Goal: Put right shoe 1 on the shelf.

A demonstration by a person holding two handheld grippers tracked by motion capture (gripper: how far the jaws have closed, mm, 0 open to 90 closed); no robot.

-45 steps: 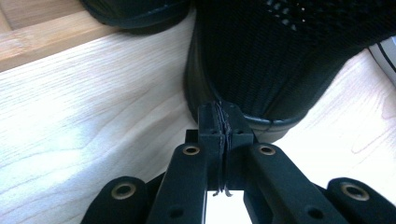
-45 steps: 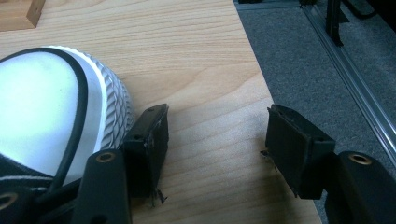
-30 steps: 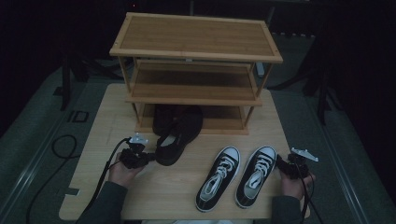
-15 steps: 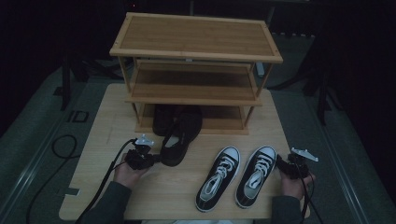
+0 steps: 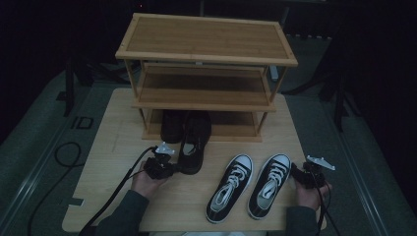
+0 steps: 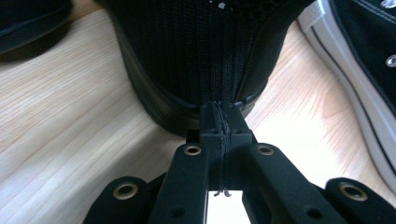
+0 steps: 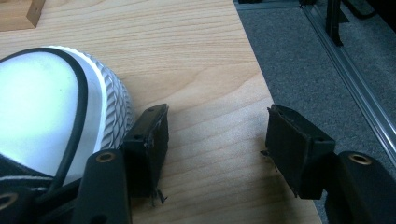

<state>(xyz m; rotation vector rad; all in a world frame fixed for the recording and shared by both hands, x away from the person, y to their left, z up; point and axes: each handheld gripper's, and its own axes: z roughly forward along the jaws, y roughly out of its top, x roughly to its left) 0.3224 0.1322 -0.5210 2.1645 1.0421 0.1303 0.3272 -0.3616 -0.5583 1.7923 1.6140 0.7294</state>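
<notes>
Leftward-held black shoe (image 5: 193, 147) slid right with left gripper (image 5: 169, 169).

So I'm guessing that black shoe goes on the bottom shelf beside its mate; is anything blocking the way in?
Nothing visible does. The left gripper is shut on the heel of the black shoe, whose toe already points into the bottom shelf, beside the other black shoe.

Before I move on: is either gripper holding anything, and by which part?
The left gripper is shut on the black shoe, pinching the fabric at its heel edge. The right gripper is open beside the right sneaker, holding nothing.
</notes>
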